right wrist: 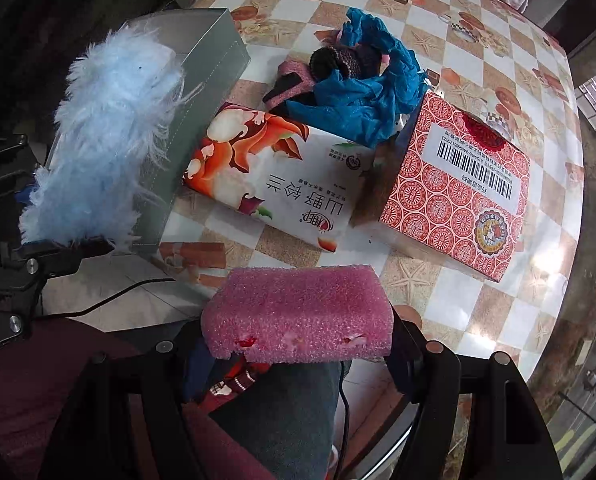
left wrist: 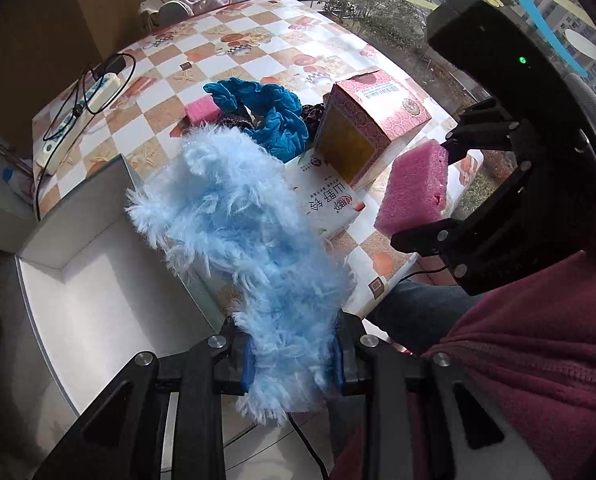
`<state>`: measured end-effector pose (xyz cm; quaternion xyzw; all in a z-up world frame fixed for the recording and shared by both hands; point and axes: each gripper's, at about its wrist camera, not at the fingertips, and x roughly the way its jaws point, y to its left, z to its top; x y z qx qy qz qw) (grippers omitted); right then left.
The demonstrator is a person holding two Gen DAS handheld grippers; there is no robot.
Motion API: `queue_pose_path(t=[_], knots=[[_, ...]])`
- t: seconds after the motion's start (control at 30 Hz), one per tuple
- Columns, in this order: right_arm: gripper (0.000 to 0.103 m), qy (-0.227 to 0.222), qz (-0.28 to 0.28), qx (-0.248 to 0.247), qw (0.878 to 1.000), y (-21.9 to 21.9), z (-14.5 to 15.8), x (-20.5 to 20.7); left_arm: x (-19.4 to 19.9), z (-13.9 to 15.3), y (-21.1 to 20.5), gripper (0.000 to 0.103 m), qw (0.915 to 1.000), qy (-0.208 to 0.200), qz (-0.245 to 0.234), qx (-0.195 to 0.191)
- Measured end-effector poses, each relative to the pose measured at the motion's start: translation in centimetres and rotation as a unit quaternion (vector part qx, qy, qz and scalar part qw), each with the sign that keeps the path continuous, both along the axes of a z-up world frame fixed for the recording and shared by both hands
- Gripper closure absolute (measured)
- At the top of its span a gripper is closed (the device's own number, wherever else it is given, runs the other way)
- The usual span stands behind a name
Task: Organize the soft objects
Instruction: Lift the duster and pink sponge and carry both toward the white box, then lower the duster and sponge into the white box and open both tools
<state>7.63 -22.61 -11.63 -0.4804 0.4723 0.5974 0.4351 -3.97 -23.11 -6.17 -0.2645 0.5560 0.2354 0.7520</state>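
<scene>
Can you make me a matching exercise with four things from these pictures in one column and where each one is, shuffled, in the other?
Things:
1. fluffy blue piece
2. pink sponge
3. tissue pack
4. power strip

Places:
A. lying on the table between the grey box and the red carton
B. held in the right claw
C. held in the left claw
D. near the far edge of the table

Pairs: 1-C, 2-B, 3-A, 4-D
</scene>
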Motion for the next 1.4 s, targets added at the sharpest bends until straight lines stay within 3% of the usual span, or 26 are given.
queue_pose_path(t=[0.2,0.37,0.6,0.8,1.03,1.4], knots=[[0.031,-0.007,0.045,0.025,0.999,2.8,2.0,-3.4,-4.6,-0.3,2.1,0.072,0.9938,0.005,0.111,0.012],[0.031,0.0,0.084,0.037,0.996,5.0,3.1,-6.9,-8.8,-1.3,3.4,0.072,0.9773,0.021,0.21,0.013],[0.031,-0.003,0.178,0.053,0.983,6.2,3.8,-13.5,-13.9,-3.5,3.1,0.072,0.9544,0.071,0.29,0.007],[0.031,-0.004,0.227,0.058,0.972,6.7,3.5,-17.5,-16.2,-5.0,2.2,0.072,0.9396,0.104,0.326,0.007],[0.031,-0.016,0.27,0.064,0.96,5.9,2.9,-19.8,-17.1,-6.7,1.2,0.072,0.93,0.115,0.349,-0.018],[0.031,-0.023,0.292,0.06,0.954,5.2,2.4,-20.7,-17.0,-7.3,1.0,0.072,0.9301,0.115,0.347,-0.032]])
